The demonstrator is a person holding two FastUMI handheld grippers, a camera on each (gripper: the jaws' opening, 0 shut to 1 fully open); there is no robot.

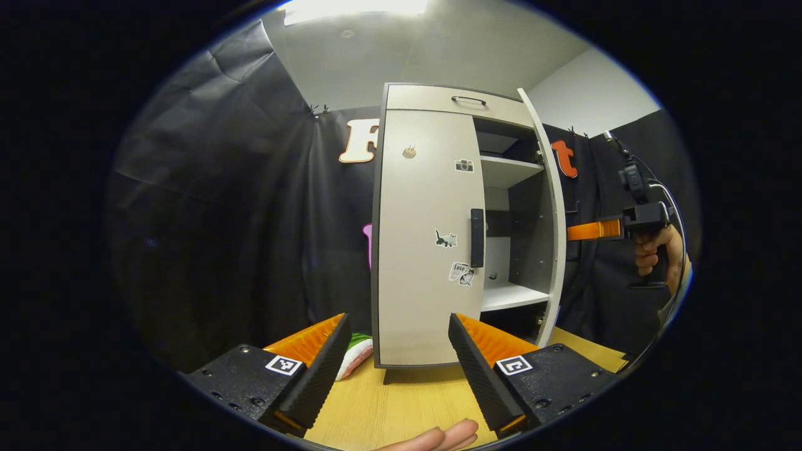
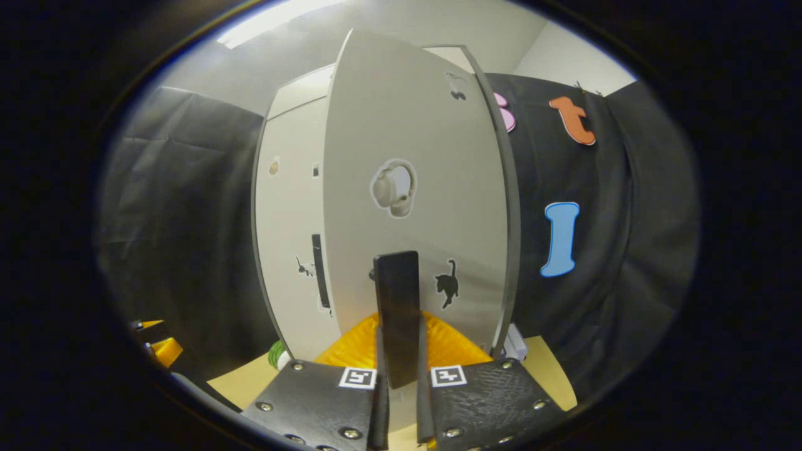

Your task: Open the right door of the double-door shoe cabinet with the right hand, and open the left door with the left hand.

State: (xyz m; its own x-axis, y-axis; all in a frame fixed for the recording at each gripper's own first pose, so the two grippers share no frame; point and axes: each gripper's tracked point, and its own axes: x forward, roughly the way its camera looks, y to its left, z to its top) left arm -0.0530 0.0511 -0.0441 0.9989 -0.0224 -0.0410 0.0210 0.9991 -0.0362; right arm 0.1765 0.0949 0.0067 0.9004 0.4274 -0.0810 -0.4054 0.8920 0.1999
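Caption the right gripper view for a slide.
Right gripper shut on the right door's handle, door swung open.

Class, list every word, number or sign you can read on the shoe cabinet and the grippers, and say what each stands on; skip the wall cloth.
"Love": on the lowest sticker of the left door; its other print is too small to read.
Camera sticker and cat sticker: pictures, no words.
Square markers on the left gripper: patterns, no text.
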